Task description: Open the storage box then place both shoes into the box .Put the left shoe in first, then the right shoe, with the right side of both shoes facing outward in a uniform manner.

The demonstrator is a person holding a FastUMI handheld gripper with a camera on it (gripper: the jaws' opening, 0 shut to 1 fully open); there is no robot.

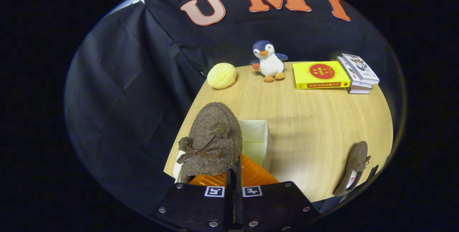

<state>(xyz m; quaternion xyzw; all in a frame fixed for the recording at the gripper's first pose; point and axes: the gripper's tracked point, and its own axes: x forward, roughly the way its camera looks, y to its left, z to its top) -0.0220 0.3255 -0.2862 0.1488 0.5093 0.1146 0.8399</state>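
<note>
Fuzzy brown slipper (213, 138) hangs toe-up over the open white storage box (256, 140), pinched at its heel edge by the closed gripper (233, 185). Soft and light (it may sag), so the heel rim suits. Second slipper (355, 167) lies well apart on the wooden table (315, 117).

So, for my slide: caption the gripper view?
Gripper shut on brown shoe above open box; other shoe waits.

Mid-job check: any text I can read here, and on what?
Yellow book: cover print too small to read.
Stacked books: blurred.
Penguin tag: too small.
Shoe on the table: insole label blurred.
Claw, shut on the fuzzy shoe: square markers, no words.
</note>
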